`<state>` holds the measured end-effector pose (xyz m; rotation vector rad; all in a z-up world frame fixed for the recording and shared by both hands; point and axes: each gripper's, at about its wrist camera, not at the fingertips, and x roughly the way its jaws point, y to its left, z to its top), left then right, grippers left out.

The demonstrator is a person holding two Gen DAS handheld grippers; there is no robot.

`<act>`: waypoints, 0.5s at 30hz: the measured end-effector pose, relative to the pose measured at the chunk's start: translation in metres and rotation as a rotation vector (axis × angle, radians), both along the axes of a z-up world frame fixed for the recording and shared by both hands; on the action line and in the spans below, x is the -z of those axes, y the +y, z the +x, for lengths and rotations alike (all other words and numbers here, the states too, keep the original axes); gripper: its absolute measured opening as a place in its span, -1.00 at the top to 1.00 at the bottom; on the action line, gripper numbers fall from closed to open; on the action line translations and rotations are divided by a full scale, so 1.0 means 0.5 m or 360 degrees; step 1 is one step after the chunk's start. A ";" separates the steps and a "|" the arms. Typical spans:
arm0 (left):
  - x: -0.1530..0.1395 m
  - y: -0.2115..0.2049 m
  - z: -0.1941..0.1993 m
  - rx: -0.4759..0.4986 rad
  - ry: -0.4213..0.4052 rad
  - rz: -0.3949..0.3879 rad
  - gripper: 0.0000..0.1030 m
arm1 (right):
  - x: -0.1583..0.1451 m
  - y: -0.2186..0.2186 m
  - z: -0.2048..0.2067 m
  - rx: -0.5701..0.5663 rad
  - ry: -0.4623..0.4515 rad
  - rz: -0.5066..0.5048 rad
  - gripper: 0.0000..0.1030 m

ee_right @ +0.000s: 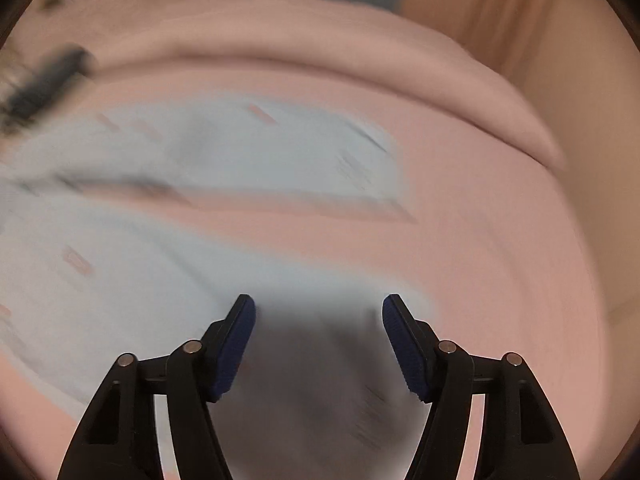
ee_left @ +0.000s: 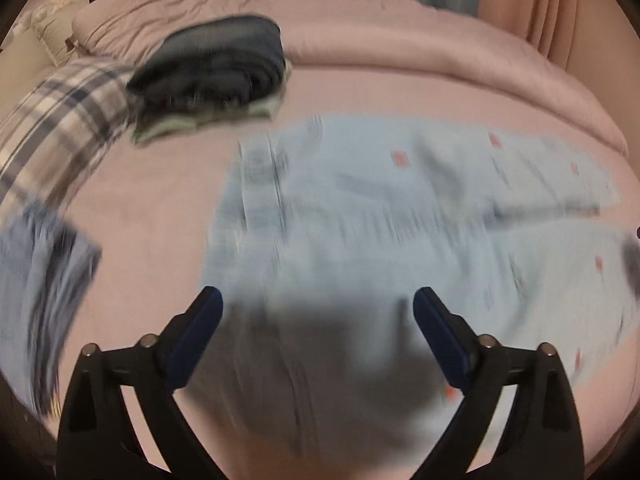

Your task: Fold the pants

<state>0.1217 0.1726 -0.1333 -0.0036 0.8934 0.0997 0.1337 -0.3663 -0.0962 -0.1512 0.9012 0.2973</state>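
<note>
Where both tongs [ee_left: 316,300] gape, pale-blue pants [ee_left: 360,200] flat beneath them.

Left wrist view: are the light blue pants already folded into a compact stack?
No, the light blue pants lie spread out with both legs apart on the pink bed.

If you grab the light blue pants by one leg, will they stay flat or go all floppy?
Probably floppy: the light blue pants lie limp and creased on the pink bed. They look thin, so likely light, and a lifted leg would probably droop.
</note>
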 end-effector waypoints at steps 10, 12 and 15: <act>0.012 0.121 0.300 0.0116 0.0157 -0.0098 -0.88 | 0.028 0.361 0.281 -0.0792 0.0131 0.0075 -0.34; 0.027 0.131 0.333 0.0191 0.0239 -0.0087 -0.88 | 0.037 0.394 0.311 -0.0856 0.0155 0.0010 -0.34; 0.066 0.147 0.365 0.0270 0.0412 -0.0086 -0.89 | 0.070 0.434 0.337 -0.0962 0.0249 -0.0114 -0.34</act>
